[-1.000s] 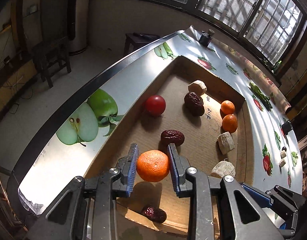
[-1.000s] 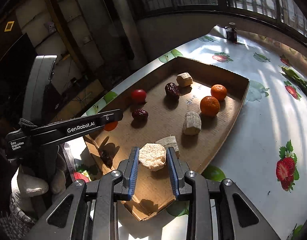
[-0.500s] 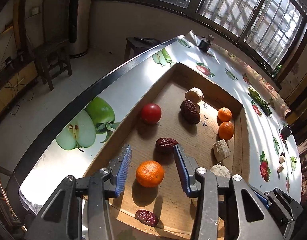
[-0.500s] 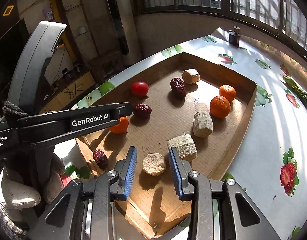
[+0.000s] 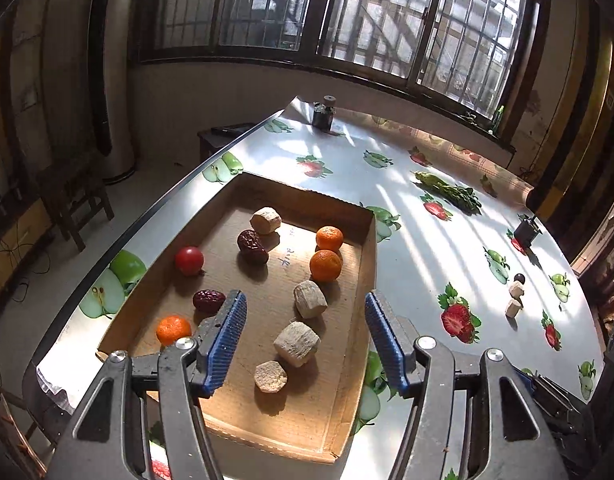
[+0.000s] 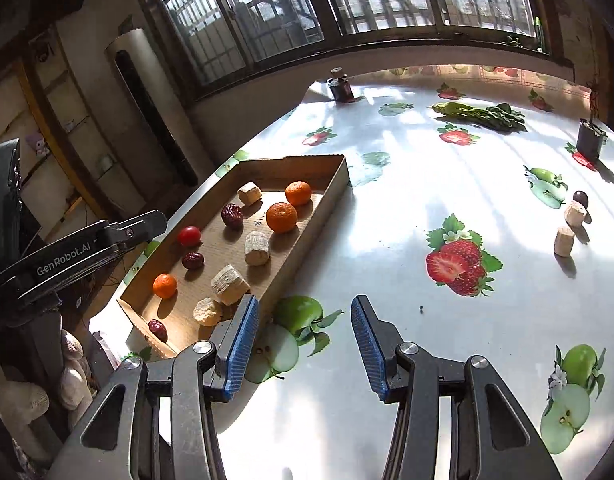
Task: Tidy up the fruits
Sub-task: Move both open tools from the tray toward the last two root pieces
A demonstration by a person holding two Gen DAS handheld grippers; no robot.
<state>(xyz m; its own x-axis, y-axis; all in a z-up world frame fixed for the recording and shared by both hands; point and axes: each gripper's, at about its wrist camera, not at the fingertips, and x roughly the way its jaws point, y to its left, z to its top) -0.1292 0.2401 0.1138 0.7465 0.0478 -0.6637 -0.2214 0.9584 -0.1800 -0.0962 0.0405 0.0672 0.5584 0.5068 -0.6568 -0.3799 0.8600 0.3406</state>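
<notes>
The fruits lay in a flat cardboard tray (image 5: 369,264) on the surface (image 6: 387,208), which had a cloth with apple and strawberry pictures. Two oranges (image 5: 325,265) sat side by side near the far right wall, and a third small orange (image 5: 173,330) sat alone near the front left. A red tomato (image 5: 189,260), dark dates (image 5: 252,246) and pale chunks (image 5: 296,344) were spread about, so the sorting looked only partly done. Two more pale chunks (image 6: 564,241) stood well apart from the tray on the cloth, maybe waiting to be brought over.

The left gripper (image 5: 305,340) hung above the tray, tilted down, its jaws opening with nothing held. The right gripper (image 6: 303,344) pointed down over the bare cloth just beside the tray, jaws opening and empty too.
</notes>
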